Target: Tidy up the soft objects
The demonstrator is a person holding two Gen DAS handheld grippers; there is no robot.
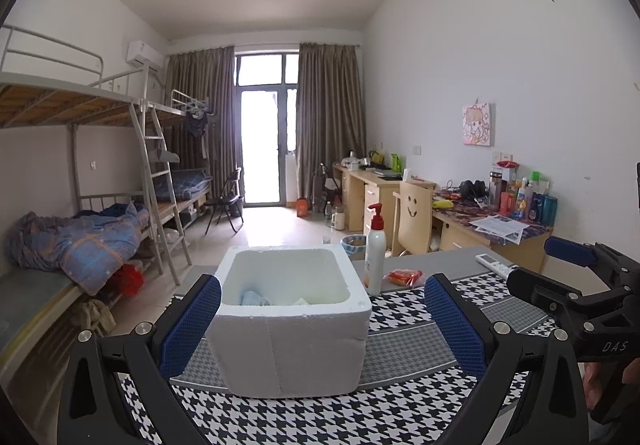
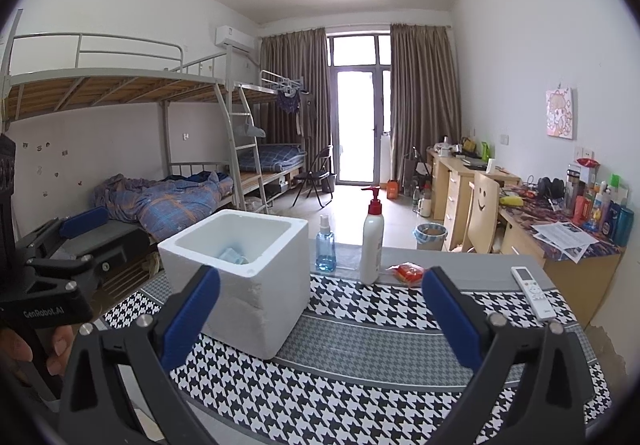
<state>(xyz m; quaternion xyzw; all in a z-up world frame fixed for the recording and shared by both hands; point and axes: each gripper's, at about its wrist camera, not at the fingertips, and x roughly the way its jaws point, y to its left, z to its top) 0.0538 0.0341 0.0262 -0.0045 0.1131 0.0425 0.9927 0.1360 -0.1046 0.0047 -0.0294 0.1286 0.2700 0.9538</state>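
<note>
A white foam box (image 1: 288, 325) stands on the houndstooth tablecloth (image 1: 360, 417); it also shows in the right wrist view (image 2: 248, 285). Light blue soft items (image 1: 254, 298) lie inside it, also seen in the right wrist view (image 2: 234, 256). A small orange packet (image 1: 404, 277) lies behind the box to the right, also in the right wrist view (image 2: 410, 271). My left gripper (image 1: 322, 321) is open and empty, its blue pads either side of the box's front. My right gripper (image 2: 320, 313) is open and empty, to the right of the box.
A white pump bottle (image 2: 372, 241) and a blue spray bottle (image 2: 325, 245) stand behind the box. A white remote (image 2: 534, 291) lies at the table's right edge. Bunk beds stand left, desks and a chair right.
</note>
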